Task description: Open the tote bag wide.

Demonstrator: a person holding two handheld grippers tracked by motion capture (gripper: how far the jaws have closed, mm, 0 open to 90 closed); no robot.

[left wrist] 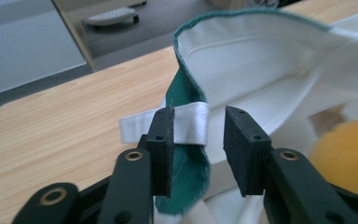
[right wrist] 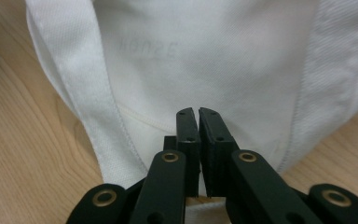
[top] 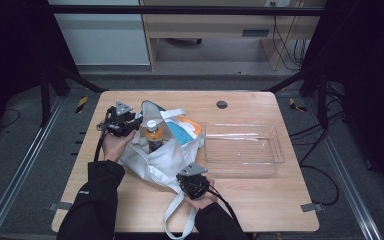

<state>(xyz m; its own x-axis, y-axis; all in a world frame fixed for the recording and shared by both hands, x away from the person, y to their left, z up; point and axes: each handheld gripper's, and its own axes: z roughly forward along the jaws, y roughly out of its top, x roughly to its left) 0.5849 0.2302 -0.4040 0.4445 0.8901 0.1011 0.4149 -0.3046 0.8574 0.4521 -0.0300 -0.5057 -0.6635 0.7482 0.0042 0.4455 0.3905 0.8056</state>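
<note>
Spread apart, your left gripper's (left wrist: 198, 140) jaws stand on either side of the tote bag's (top: 155, 160) green-trimmed rim and a white strap loop; the strap lies against the left pad while the right pad stands clear of the cloth. Your right gripper's (right wrist: 198, 135) jaws are pressed together with only a thin slit between them, at the lower edge of the bag's white cloth; whether a fold is pinched between them cannot be told.

From the high view, the bag lies crumpled at the centre-left of the table (top: 260, 195), its mouth turned toward the upper left. A bottle (top: 153, 134) with orange contents and a white cap stands up out of it, just right of your left gripper (top: 122, 121). Your right gripper (top: 192, 181) sits at the bag's lower right corner, by the white strap trailing to the bottom edge. Right of the bag, near it, lies a clear plastic tray (top: 275, 150).
</note>
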